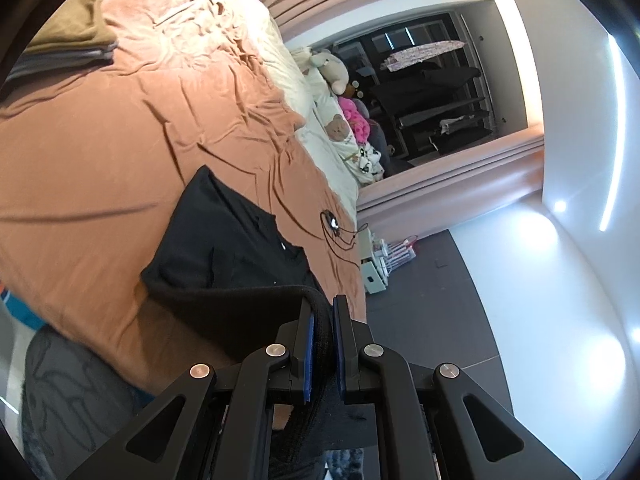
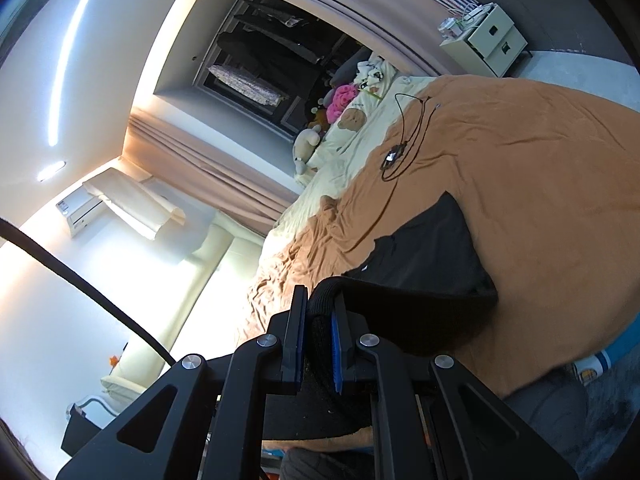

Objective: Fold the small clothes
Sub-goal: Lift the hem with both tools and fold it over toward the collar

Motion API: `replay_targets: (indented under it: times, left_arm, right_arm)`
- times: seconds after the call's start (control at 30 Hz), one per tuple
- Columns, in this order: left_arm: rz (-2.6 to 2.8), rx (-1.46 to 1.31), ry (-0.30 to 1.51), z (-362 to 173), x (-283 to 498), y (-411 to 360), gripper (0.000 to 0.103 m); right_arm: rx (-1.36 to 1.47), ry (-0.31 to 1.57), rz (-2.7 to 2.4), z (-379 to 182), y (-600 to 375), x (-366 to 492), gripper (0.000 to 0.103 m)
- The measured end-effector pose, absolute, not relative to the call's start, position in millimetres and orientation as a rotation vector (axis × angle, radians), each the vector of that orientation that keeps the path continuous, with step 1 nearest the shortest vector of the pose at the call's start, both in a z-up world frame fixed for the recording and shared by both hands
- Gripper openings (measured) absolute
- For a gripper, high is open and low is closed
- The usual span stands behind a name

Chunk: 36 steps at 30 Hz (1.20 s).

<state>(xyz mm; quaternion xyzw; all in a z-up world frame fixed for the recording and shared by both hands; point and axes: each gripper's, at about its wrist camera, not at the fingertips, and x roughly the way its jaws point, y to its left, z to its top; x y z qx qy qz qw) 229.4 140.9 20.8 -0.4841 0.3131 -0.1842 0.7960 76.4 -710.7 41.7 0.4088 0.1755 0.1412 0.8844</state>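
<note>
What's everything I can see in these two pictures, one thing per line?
Black knit garment: one, black, spread on the bed, hem lifted.
Orange-brown bedspread: one, covers the bed.
Folded clothes stack: one, olive over grey, far on the bed.
Black corded device: one, on the bedspread.
Cream bear-print pillow: one, at the bedhead.
White drawer cabinet: one, beside the bed.
Left gripper: black, blue pads, shut on the hem.
Right gripper: same, shut on the hem.

The left tongs (image 1: pixel 323 312) are seen at the lower centre of the frame, jaws pinched nearly together on black fabric. The right tongs (image 2: pixel 320 308) are likewise closed on fabric, lower centre.
</note>
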Motion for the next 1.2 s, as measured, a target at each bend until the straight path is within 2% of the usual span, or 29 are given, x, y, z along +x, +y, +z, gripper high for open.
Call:
replay_targets:
  times: [0.47, 0.83, 1.2]
  left_arm:
    - [-0.360, -1.060, 0.753, 3.1, 346.8, 136.5, 0.009]
    - [-0.266, -1.089, 0.887, -59.3, 417.7, 140.0, 0.009]
    - [-0.210, -1.051, 0.980, -97.8, 481.0, 136.0, 0.009]
  right_arm:
    - [0.826, 0.424, 0.231, 58.5, -706.1, 161.1, 0.007]
    - [0.871, 0.558, 0.167, 56.9, -703.6, 236.8, 0.007]
    - [0.892, 0.650, 0.106, 56.8, -703.4, 294.7, 0.008]
